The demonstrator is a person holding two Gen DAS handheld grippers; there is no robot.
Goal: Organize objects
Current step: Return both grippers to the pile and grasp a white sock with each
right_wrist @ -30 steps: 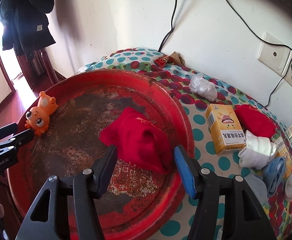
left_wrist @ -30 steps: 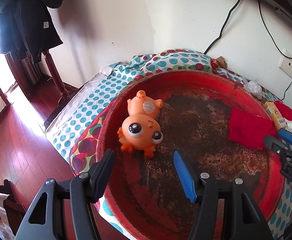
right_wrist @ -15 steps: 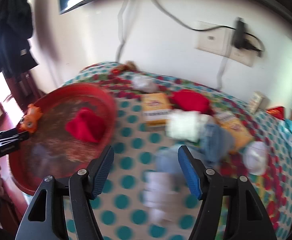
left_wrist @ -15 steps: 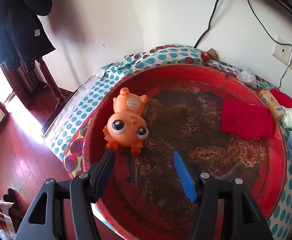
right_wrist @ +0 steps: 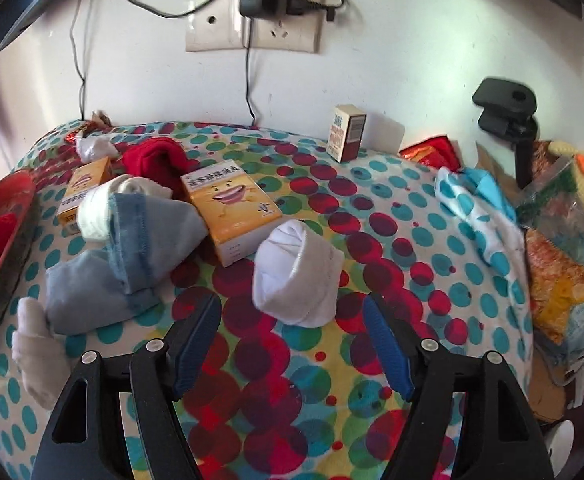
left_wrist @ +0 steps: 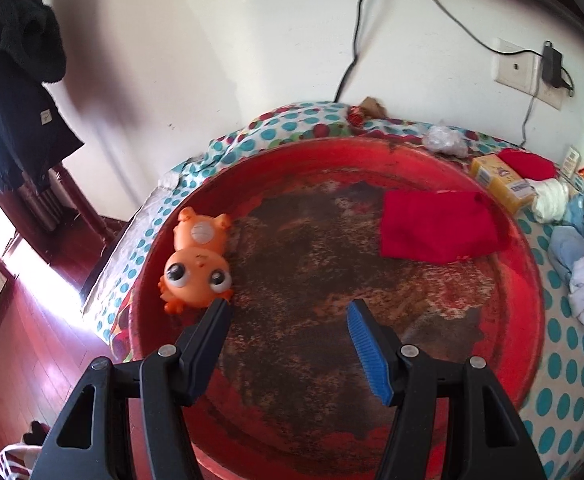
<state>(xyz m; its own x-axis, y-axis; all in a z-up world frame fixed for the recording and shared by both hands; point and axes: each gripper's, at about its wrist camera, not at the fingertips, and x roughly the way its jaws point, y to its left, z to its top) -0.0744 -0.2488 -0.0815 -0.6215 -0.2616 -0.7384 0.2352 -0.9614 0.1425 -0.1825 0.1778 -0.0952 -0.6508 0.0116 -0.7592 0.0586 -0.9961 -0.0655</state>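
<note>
A polka-dot cloth covered the desk, and on its left part sat a big round red tray with a worn, dark bottom. Inside the tray lay a folded red cloth near the far right rim and an orange toy on its back near the left rim. To the right of the tray the desk was crowded: a light blue sock lay against a yellow box, a second yellow box and a red sock were behind it, and a small upright box stood near the wall. The left gripper hung over the tray, its fingers spread apart and empty, the left one just beside the toy's head. The right gripper pointed over the desk, fingers also released, with a rolled white sock lying just in front of the gap between them, not touched.
</note>
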